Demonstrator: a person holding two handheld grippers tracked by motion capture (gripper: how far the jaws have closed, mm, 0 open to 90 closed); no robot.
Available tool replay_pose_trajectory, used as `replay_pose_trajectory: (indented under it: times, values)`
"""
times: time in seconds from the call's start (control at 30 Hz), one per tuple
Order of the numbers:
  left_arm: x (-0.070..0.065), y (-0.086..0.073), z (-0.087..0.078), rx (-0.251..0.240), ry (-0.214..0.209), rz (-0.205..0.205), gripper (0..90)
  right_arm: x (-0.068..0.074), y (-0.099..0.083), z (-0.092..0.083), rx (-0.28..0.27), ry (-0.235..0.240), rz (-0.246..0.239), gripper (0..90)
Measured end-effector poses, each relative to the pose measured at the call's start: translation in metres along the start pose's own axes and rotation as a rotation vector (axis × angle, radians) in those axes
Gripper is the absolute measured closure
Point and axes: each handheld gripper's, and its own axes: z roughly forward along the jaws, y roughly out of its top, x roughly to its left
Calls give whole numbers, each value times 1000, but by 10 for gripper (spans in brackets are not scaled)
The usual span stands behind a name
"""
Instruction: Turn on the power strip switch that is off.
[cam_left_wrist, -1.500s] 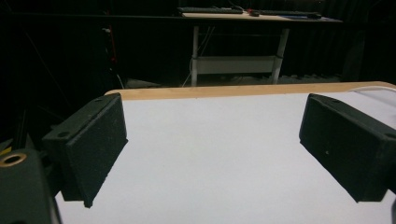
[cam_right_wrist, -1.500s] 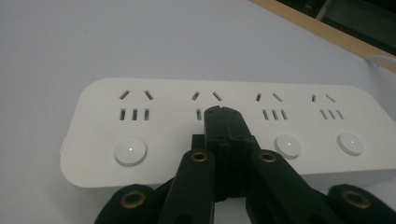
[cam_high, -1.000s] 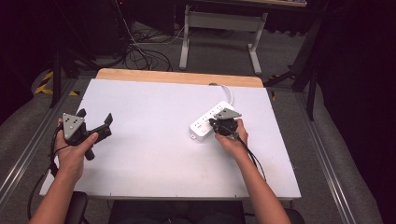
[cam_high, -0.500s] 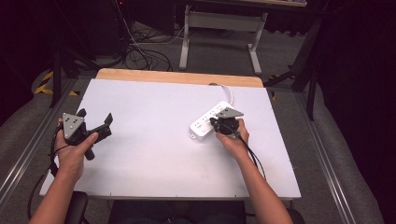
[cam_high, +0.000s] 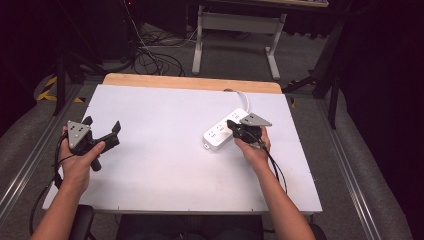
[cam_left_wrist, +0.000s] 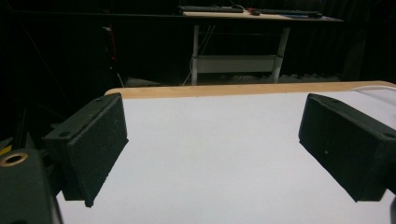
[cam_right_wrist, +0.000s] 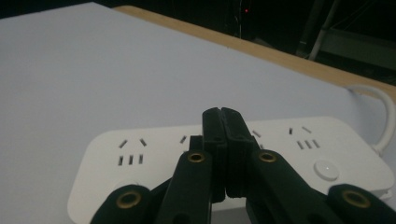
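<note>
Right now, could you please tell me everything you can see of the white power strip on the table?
The power strip is a white, glossy, plastic-looking bar with rounded corners, lying flat and slanted on the white table, right of centre. Its top carries several socket groups and a round button. A white cable curves from its far end. The right gripper, fingers closed together, hovers over its middle.

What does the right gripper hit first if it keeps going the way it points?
Most likely the white power strip: the right gripper, jaws shut together with nothing between them, points down at the strip's top face near the middle sockets. Whether the tips already touch it is unclear.
</note>
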Motion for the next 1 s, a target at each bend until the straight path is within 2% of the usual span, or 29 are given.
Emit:
replay_pose_trajectory:
  times: [0.23, 0.57, 0.73, 1.0]
  values:
    - [-1, 0, -1, -2, 0, 4, 86, 2, 4, -8, -54, 9, -19, 887]
    - [-2, 0, 0, -3, -3, 9, 86, 3, 9, -27, -111, 41, 24, 828]
    - [-2, 0, 0, 0, -1, 9, 86, 1, 10, -39, -137, 48, 38, 770]
    - [-1, 0, 0, -2, 0, 7, 86, -2, 11, -53, -168, 48, 61, 763]
